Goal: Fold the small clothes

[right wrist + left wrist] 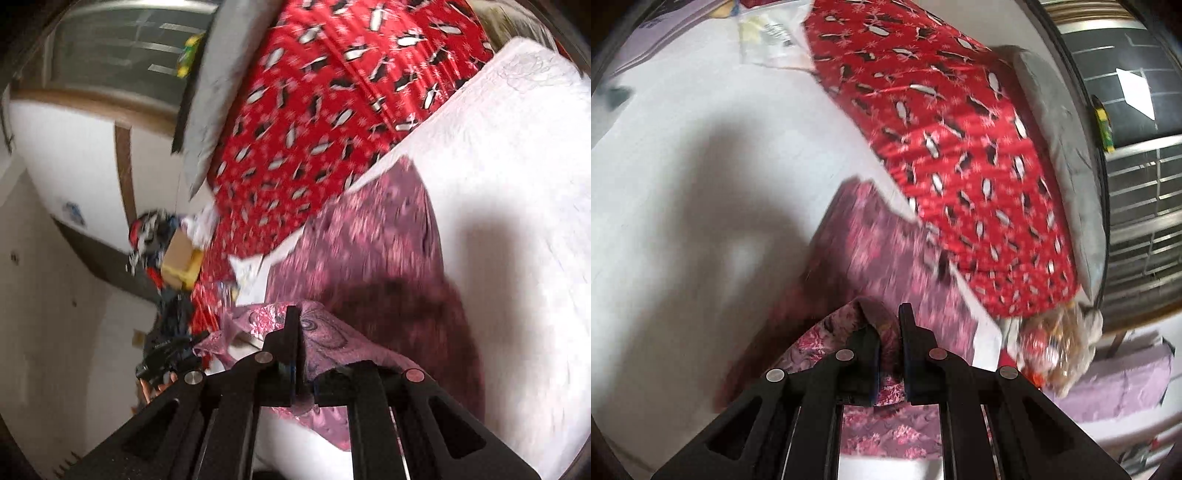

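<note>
A small purple-pink floral garment (879, 240) lies on a white bed sheet (683, 166); it also shows in the right wrist view (373, 243). My left gripper (890, 325) is shut on one edge of the garment and lifts it off the sheet. My right gripper (301, 332) is shut on another edge of the same garment, with cloth draped over its right finger. Both views are blurred by motion.
A red blanket with a penguin print (960, 147) lies beside the garment, also in the right wrist view (325, 110). A grey pillow (1067, 166) lies behind it. A crumpled plastic bag (1060, 347) sits at the bed's edge. Clutter and a cardboard box (181, 254) lie by the bed.
</note>
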Action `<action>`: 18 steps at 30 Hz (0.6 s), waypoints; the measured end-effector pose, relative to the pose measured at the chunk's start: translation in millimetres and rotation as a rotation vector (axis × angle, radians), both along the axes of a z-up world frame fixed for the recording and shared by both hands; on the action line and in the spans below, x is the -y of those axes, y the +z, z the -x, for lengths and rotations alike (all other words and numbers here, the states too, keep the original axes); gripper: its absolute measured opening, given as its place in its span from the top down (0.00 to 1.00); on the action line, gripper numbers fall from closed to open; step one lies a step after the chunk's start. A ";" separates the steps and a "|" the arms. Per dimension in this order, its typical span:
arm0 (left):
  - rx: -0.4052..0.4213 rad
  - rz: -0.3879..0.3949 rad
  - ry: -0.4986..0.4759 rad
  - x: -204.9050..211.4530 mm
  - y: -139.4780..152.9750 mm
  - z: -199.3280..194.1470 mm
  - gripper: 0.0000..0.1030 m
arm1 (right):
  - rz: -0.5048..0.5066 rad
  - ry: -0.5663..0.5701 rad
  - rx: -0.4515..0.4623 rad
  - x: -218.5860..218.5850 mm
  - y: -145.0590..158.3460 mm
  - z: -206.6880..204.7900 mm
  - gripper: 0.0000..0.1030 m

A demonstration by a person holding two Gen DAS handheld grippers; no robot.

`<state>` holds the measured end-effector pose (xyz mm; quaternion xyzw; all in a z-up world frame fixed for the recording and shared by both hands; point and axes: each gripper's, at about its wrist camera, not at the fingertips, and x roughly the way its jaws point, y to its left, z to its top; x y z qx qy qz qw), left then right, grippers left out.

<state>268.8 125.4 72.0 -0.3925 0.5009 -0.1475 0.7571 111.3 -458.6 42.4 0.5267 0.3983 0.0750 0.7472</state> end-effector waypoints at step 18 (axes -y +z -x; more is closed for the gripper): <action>-0.148 0.061 0.029 70.9 -99.0 -175.7 0.91 | -0.151 -0.189 -0.051 65.9 -105.3 -103.2 0.77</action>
